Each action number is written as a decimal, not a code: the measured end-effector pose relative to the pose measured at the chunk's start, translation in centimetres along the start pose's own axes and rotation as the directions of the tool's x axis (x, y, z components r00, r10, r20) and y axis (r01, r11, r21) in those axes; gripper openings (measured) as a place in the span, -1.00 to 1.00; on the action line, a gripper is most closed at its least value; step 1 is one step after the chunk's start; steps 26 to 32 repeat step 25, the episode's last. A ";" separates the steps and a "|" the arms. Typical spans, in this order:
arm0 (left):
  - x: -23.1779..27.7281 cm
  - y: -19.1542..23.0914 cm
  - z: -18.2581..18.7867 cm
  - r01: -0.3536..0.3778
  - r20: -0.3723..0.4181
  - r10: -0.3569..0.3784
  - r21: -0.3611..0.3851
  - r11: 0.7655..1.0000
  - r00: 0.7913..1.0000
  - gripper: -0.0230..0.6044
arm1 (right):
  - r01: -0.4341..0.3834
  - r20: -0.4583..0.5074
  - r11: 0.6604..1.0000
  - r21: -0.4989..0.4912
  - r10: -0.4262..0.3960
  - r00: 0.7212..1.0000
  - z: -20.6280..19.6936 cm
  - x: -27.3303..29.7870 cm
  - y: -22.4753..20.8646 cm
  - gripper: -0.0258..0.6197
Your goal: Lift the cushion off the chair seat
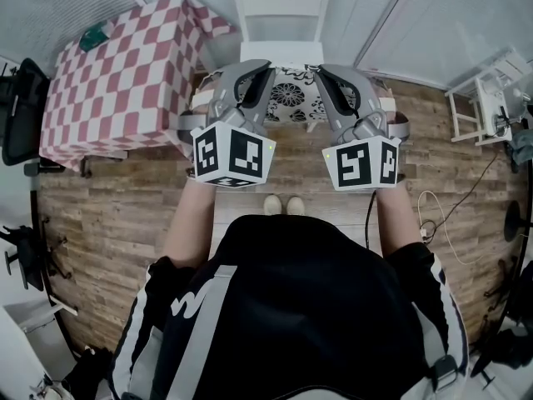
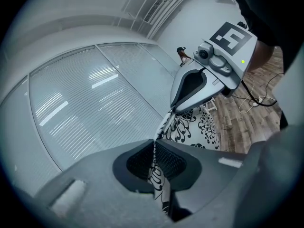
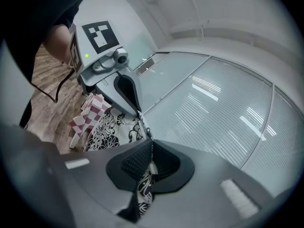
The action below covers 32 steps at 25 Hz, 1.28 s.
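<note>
Cushion (image 1: 291,97) – white w/ black floral print – hangs stretched btwn the two grippers, held up by its top edge, in front of the chair (image 1: 280,11). In head view the white seat (image 1: 281,53) shows just behind the cushion's upper edge. Can't tell if the lower edge touches the seat.

L gripper (image 1: 265,77) is clamped on the cushion's left corner. In left gripper view the jaws (image 2: 154,156) are pressed together w/ a fold of printed fabric (image 2: 190,127) pinched btwn the ribbed pads. R gripper (image 1: 321,77) does the same at the right corner – in right gripper view its jaws (image 3: 151,158) are closed tight on the cloth (image 3: 107,127). Each gripper view shows the other gripper across the fabric, L (image 3: 126,91) and R (image 2: 190,87), both about level, tips tilted slightly down.

Person stands facing the chair, shoes (image 1: 283,205) on wood floor (image 1: 125,207). Table (image 1: 125,65) w/ pink-white check cloth stands left of the chair, close beside it. Cable (image 1: 441,215) lies on the floor at right.
</note>
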<state>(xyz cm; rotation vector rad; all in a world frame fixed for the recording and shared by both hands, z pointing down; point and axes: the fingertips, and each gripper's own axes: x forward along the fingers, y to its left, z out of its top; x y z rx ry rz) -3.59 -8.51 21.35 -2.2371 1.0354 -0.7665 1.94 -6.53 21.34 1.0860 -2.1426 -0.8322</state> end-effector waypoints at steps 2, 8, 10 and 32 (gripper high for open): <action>0.0 0.0 0.0 0.000 0.000 0.000 0.000 1.000 1.000 -0.88 | 0.002 0.002 1.000 -0.001 -0.002 1.000 0.0 0.0 0.0 -0.90; 0.2 -0.1 -0.2 0.002 -0.001 -0.002 -0.006 1.000 1.000 -0.88 | -0.001 0.003 1.000 0.003 0.001 1.000 -0.2 0.2 0.0 -0.90; 0.2 -0.2 -0.3 0.005 -0.001 -0.005 -0.009 1.000 1.000 -0.88 | -0.001 0.002 1.000 0.004 0.001 1.000 -0.2 0.2 0.1 -0.90; 0.2 -0.2 -0.5 0.013 -0.005 -0.013 0.000 1.000 1.000 -0.88 | 0.009 0.008 1.000 0.022 -0.009 1.000 -0.1 0.5 0.0 -0.90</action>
